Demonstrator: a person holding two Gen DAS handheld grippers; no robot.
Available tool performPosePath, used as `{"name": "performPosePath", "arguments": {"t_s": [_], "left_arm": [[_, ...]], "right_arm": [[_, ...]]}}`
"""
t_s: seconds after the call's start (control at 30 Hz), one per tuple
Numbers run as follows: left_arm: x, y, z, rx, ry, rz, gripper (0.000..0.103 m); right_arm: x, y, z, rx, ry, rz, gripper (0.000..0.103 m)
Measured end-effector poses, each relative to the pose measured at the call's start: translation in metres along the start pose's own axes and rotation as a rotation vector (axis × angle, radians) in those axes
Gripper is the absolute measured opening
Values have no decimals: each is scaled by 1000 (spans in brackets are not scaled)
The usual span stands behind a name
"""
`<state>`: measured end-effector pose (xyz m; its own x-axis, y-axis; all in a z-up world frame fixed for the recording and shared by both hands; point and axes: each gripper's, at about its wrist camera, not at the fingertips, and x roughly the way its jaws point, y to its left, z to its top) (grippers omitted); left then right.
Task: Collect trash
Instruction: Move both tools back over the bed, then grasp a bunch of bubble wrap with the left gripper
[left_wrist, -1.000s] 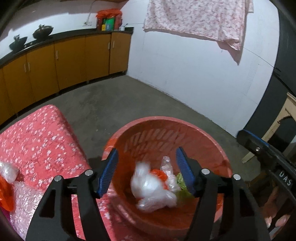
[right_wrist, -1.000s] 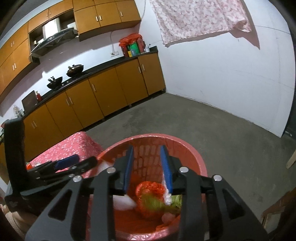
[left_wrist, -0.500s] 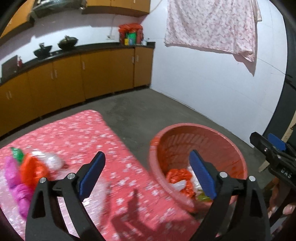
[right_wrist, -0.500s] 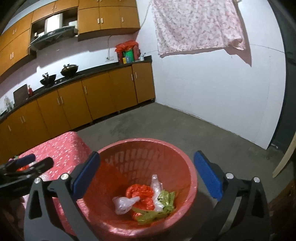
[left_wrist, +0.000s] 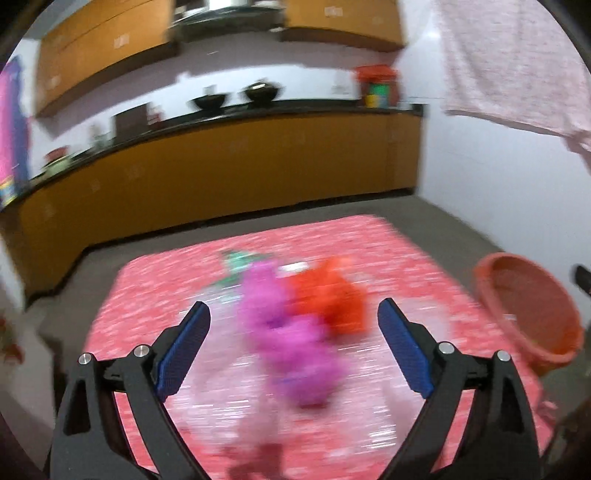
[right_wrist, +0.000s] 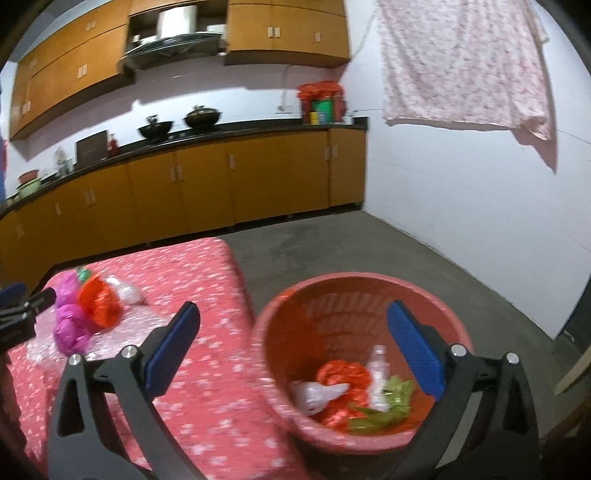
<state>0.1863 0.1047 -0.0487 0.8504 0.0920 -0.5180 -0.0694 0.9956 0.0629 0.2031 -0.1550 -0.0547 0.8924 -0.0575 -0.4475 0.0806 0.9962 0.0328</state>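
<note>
A red plastic basket (right_wrist: 436, 295) stands on the floor beside the table; it holds an orange bag (right_wrist: 343, 376), a white bag (right_wrist: 314, 395), a clear bottle (right_wrist: 378, 365) and green wrappers (right_wrist: 388, 402). On the table a magenta bag (left_wrist: 291, 347), an orange bag (left_wrist: 328, 299) and a green scrap (left_wrist: 240, 260) lie together, blurred. They also show in the right wrist view: magenta bag (right_wrist: 68, 325), orange bag (right_wrist: 99, 302). My left gripper (left_wrist: 293, 343) is open and empty above the magenta bag. My right gripper (right_wrist: 293, 358) is open and empty over the basket's near rim.
The table has a red flowered cloth (right_wrist: 207, 295). The basket shows at the right edge of the left wrist view (left_wrist: 532, 306). Orange cabinets (right_wrist: 221, 184) line the far wall. A pink cloth (right_wrist: 461, 66) hangs on the white wall. Grey floor (right_wrist: 351, 247) lies beyond.
Both grippers dropped their trash into the basket and opened wide. My left gripper swung left from the basket to over the table's trash pile. My right gripper drew back a little.
</note>
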Motion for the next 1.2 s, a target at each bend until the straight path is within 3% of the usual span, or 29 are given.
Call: {"name": "performPosePath", "arguments": {"t_s": [0.17, 0.3, 0.53, 0.63, 0.7, 0.8, 1.03, 1.2], "left_arm": [[31, 62, -12, -101, 104, 82, 75], [49, 77, -22, -142, 169, 58, 70], [62, 76, -25, -156, 186, -9, 69], [67, 67, -21, -128, 195, -35, 51], [71, 63, -21, -114, 203, -48, 30], [69, 62, -23, -102, 201, -58, 15], [39, 80, -25, -86, 148, -8, 14], [22, 106, -26, -121, 123, 50, 14]], "right_arm": [[2, 34, -3, -26, 23, 68, 99], [5, 55, -6, -44, 40, 104, 99], [11, 82, -7, -66, 62, 146, 99], [14, 95, -8, -84, 66, 167, 99], [15, 105, -9, -100, 71, 184, 99], [15, 116, -12, -120, 77, 203, 99], [13, 142, -12, -146, 80, 278, 98], [14, 166, -12, -168, 98, 343, 91]]}}
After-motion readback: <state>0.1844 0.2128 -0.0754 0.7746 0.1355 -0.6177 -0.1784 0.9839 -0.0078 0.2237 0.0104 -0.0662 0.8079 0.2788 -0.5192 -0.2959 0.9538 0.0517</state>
